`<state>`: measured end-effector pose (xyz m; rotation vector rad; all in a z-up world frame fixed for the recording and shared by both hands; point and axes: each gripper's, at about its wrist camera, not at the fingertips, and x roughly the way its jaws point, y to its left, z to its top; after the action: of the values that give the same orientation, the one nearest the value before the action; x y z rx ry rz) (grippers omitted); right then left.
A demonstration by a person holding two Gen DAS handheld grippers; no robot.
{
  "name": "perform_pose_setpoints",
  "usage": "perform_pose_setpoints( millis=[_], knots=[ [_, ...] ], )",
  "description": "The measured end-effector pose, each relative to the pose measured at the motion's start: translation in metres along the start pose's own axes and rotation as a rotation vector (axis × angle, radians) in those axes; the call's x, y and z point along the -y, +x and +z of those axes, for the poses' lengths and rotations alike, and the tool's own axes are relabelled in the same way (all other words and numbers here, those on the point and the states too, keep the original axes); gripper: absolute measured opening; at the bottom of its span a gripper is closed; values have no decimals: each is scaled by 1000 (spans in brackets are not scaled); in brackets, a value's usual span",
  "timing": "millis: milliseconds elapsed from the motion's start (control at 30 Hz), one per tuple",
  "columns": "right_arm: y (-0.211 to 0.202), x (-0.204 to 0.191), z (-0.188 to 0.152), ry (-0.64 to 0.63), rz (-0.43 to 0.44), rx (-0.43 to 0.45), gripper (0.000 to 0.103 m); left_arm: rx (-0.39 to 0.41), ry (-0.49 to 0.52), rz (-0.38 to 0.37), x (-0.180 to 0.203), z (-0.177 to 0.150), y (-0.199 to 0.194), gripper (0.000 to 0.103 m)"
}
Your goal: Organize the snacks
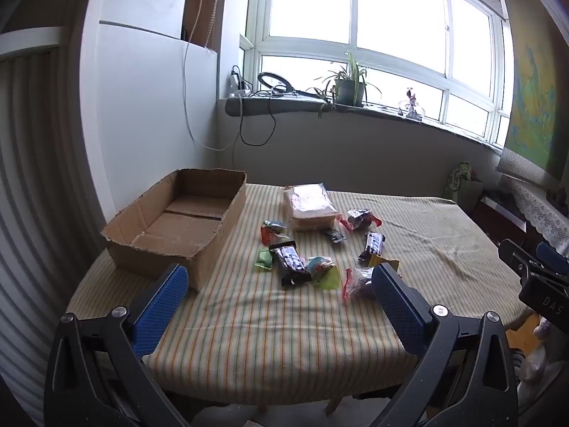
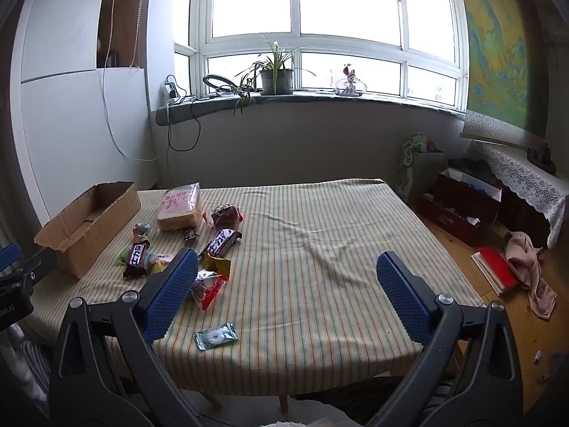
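**Open cloth ahead, clutter to my left**

Between my right fingers [image 2: 402,295] the striped tablecloth [image 2: 320,249] lies bare to its far edge. Beside my right gripper's left finger sit a clear red-edged packet [image 2: 208,286] and a small green candy wrapper [image 2: 216,336]. Ahead of my left gripper [image 1: 281,283], bare cloth runs up to the scattered snacks [image 1: 295,259]; the cardboard box [image 1: 185,220] walls off the space beyond its left finger.

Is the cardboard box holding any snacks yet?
No. In the left wrist view the cardboard box shows only its bare bottom, and the snacks lie on the tablecloth.
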<state>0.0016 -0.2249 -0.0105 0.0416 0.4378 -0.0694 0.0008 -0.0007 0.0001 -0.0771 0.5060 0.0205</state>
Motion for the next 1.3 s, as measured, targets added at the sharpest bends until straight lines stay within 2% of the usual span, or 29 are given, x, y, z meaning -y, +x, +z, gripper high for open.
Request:
perform_pose_setpoints(
  millis=[1300],
  knots=[
    [10,-3,-7,-21,27,-33,102,-14,7,2,0,-4,6,102]
  ],
)
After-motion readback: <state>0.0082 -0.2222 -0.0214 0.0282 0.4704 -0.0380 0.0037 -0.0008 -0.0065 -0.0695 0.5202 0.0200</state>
